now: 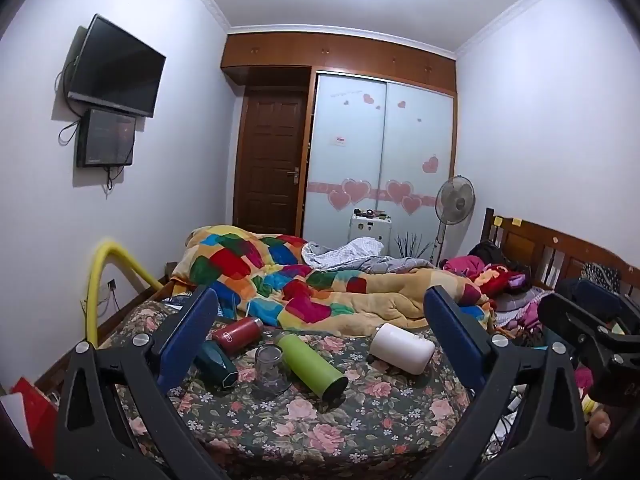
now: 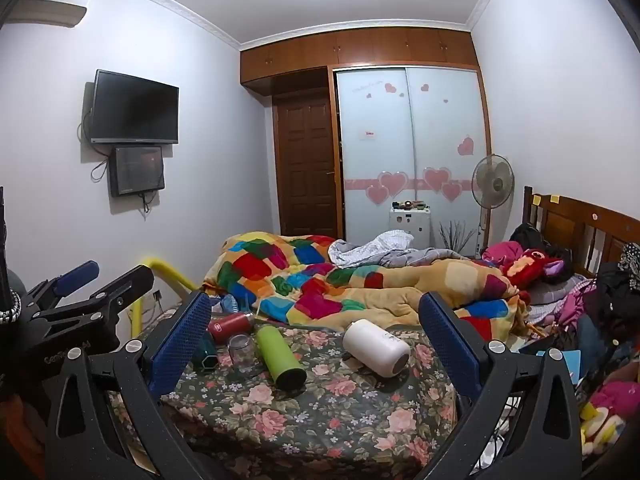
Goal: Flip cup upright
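Several cups lie on the floral bedsheet. A white cup lies on its side at the right; it also shows in the right wrist view. A green bottle, a red bottle and a dark teal cup lie on their sides. A clear glass stands mouth down. My left gripper is open and empty, held back from the cups. My right gripper is open and empty too, beside the left one.
A colourful quilt is heaped behind the cups. Clothes and toys pile up at the right by the wooden headboard. A yellow padded rail stands at the bed's left edge. A fan and wardrobe stand behind.
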